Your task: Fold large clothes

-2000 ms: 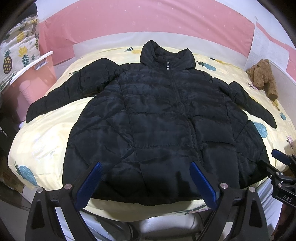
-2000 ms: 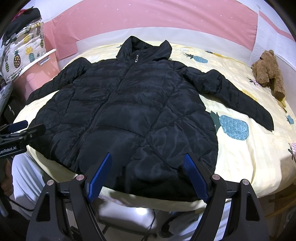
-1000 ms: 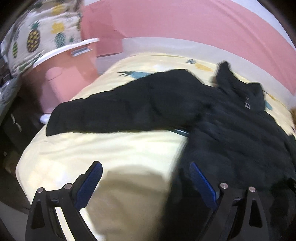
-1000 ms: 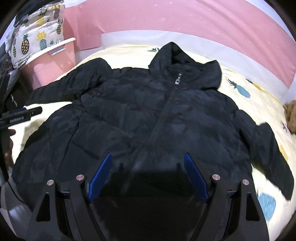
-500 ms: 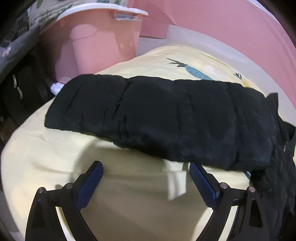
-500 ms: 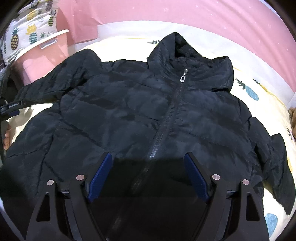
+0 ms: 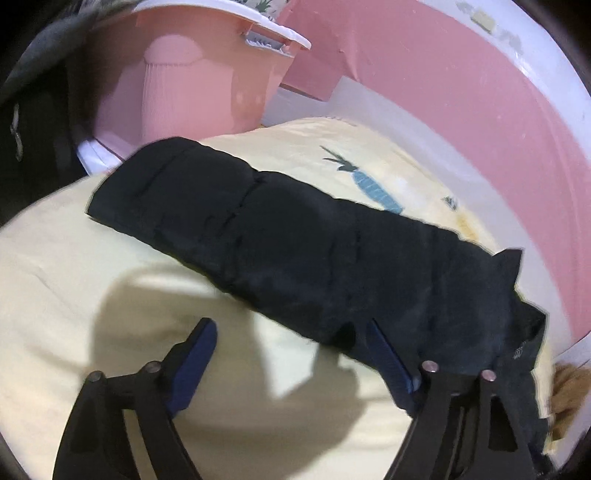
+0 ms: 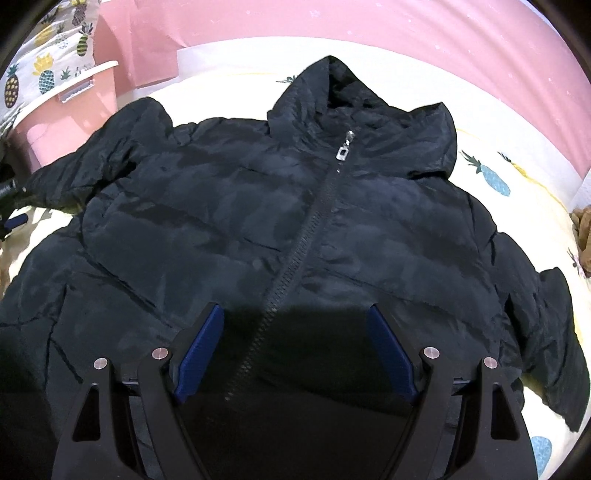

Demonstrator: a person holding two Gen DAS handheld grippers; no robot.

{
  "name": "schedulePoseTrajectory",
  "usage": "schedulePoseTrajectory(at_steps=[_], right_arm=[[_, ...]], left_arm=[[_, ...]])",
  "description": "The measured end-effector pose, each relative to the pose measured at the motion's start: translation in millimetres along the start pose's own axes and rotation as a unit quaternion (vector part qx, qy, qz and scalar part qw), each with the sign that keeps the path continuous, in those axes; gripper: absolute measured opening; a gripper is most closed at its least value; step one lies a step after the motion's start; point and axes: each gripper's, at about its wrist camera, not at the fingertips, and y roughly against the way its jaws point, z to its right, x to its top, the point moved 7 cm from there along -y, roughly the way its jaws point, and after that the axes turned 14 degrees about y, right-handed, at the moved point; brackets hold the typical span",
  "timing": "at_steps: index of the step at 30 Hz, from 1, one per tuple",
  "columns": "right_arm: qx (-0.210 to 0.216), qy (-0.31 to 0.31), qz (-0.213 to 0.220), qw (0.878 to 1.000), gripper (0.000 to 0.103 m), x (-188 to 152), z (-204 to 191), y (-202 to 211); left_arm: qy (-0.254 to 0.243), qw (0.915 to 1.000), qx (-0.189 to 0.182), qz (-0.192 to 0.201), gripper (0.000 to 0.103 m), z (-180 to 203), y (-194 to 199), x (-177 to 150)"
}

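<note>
A black padded jacket (image 8: 258,229) lies face up and zipped on a yellow pineapple-print bed sheet (image 7: 66,280), with both sleeves spread out. In the left wrist view its left sleeve (image 7: 280,254) runs across the frame, cuff at upper left. My left gripper (image 7: 291,328) is open and empty, low over the sheet just in front of the sleeve. My right gripper (image 8: 293,314) is open and empty, hovering over the jacket's chest, straddling the zipper (image 8: 314,221).
A pink plastic bin (image 7: 192,74) stands beside the bed at the upper left. A pink wall (image 8: 332,22) runs behind the bed. A brown plush toy (image 8: 583,225) lies at the bed's right edge. The left gripper's blue tip (image 8: 16,220) shows at far left.
My left gripper swung from the hem to the left sleeve and closed in on it. My right gripper moved forward from the hem over the chest. Both stayed open.
</note>
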Motion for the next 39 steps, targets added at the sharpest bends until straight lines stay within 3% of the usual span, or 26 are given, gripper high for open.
schedulePoseTrajectory(at_steps=[3, 8, 11, 13, 15, 18, 23, 28, 34, 39], right_arm=[[0.001, -0.005, -0.001, 1.000, 0.080, -1.9, 3.5, -1.8], [-0.004, -0.003, -0.003, 1.000, 0.080, -2.5, 6.5, -4.4], [-0.008, -0.007, -0.003, 1.000, 0.080, -4.1, 10.7, -5.0], [-0.012, -0.010, -0.005, 1.000, 0.080, -5.9, 14.6, -4.6], [-0.016, -0.011, -0.007, 1.000, 0.080, -8.3, 17.6, -3.0], [-0.022, -0.015, -0.009, 1.000, 0.080, -12.1, 23.4, 0.8], [-0.031, -0.023, -0.005, 0.999, 0.080, -17.6, 33.6, 15.5], [-0.039, -0.036, 0.007, 0.999, 0.080, -23.0, 49.2, 37.3], [-0.047, -0.058, 0.017, 0.997, 0.080, -37.9, 70.5, 57.1], [-0.051, -0.081, 0.012, 0.995, 0.080, -57.5, 90.0, 59.7]], left_arm=[[0.009, 0.9999, 0.006, -0.003, 0.087, -3.3, -16.2, 8.6], [-0.017, 0.9988, 0.036, 0.027, 0.083, 4.7, -31.2, 24.0], [-0.037, 0.9964, 0.064, 0.041, 0.060, 8.0, -40.6, 31.3], [-0.044, 0.9958, 0.069, 0.043, 0.047, 11.3, -40.3, 32.7], [-0.064, 0.9939, 0.073, 0.053, 0.029, 21.1, -33.3, 33.1], [-0.111, 0.9867, 0.090, 0.077, 0.021, 44.6, -14.3, 28.1], [-0.183, 0.9725, 0.080, 0.119, 0.019, 97.8, 31.1, 16.5], [-0.232, 0.9628, 0.037, 0.134, 0.019, 156.7, 71.0, -1.0], [-0.295, 0.9468, -0.018, 0.128, 0.019, 233.3, 98.9, -48.0], [-0.349, 0.9305, -0.050, 0.098, 0.019, 285.6, 88.0, -111.3]])
